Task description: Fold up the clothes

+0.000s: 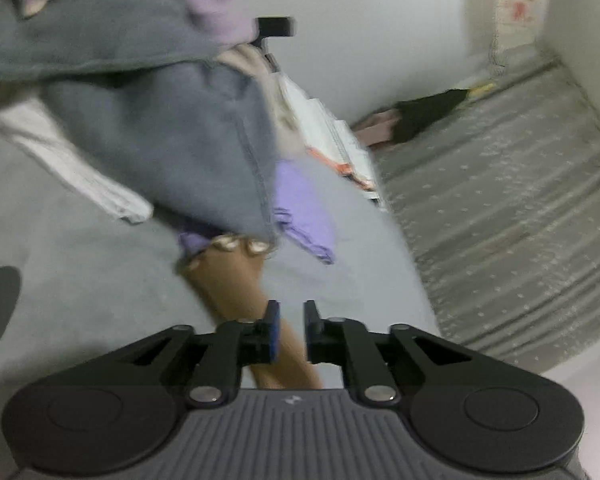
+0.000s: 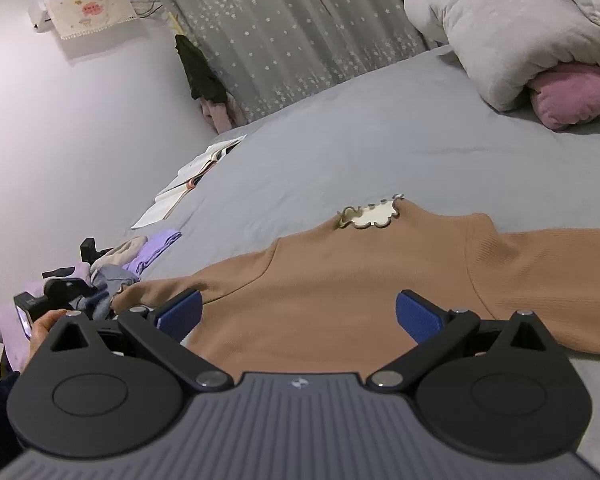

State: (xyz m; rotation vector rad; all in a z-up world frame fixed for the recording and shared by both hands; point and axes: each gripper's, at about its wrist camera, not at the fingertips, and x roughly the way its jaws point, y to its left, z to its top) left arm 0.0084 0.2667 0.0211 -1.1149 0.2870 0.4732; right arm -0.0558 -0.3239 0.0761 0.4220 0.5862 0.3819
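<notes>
A tan long-sleeved top (image 2: 332, 280) with a cream scalloped collar (image 2: 370, 214) lies spread flat on the grey bed sheet (image 2: 340, 140). My right gripper (image 2: 298, 316) is wide open just above the top's body, touching nothing. In the left wrist view my left gripper (image 1: 291, 330) has its fingers close together with a narrow gap. It hovers over the top's sleeve (image 1: 236, 280), which runs under the fingers. I cannot tell whether it touches the cloth. The view is blurred.
A pile of clothes lies at the sleeve's end: a grey garment (image 1: 160, 128), a white one (image 1: 72, 164), purple ones (image 1: 304, 204). Open books (image 2: 192, 176) lie at the bed's edge by the wall. A rolled grey duvet (image 2: 500, 36) and pink cushion (image 2: 576, 96) sit far right.
</notes>
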